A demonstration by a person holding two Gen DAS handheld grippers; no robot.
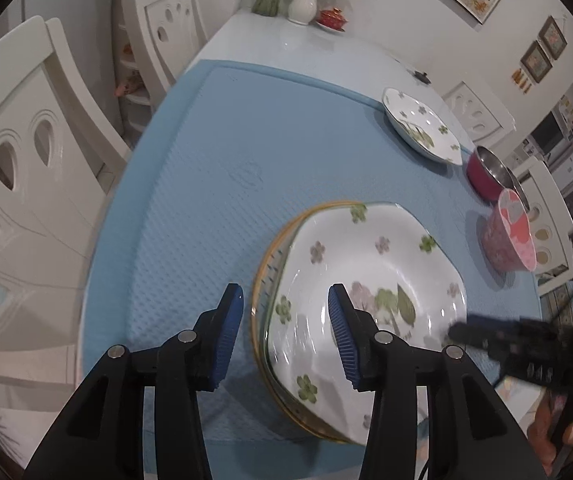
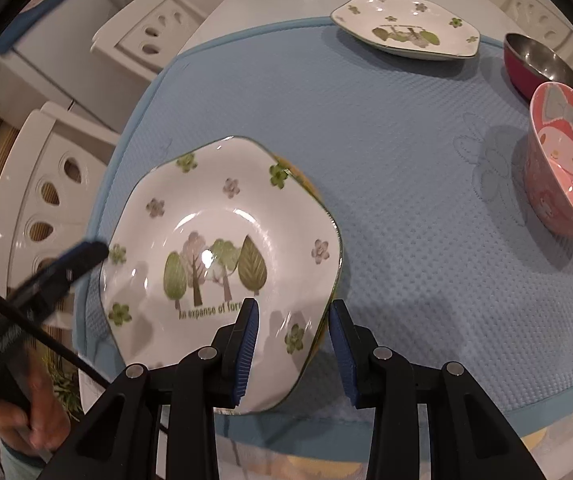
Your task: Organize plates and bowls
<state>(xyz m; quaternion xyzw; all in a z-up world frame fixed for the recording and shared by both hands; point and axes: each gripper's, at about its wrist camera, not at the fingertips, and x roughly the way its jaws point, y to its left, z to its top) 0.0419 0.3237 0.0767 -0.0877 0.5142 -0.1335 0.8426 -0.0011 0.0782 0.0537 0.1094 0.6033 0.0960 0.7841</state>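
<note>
Now, stack: a tree plate (image 2: pixel 222 256) sits on a yellow-rimmed plate (image 1: pixel 264 276) at the near edge of the blue mat (image 1: pixel 214 168). I judge the plates are being gathered here, largest underneath so the pile sits steady.

Right gripper (image 2: pixel 293 344): jaws are apart and straddle the tree plate's near rim at its 5 o'clock corner, one pad above the plate, the other outside the edge. Neither pad looks pressed in, so I read it as placing or releasing, though I cannot tell which.

Left gripper (image 1: pixel 285 336): jaws wide apart, holding nothing, poised over the stack's rim. One pad hangs over the mat, the other over the plate bowl. I keep it there, I judge, to steady or square the stack.

Second tree plate (image 2: pixel 406 26): alone at the mat's far edge, about 1 o'clock from the stack and well apart. It likely belongs on the pile.

Pink bowl (image 2: pixel 566 168): at 3 o'clock on the mat, tilted as the lens shows it.

Red bowl (image 2: pixel 538 64): steel-lined, just behind the pink one. Bowls sit grouped on that side, apart from plates.

Risk: the top plate is square-ish and sits skewed, overhanging the round one.
</note>
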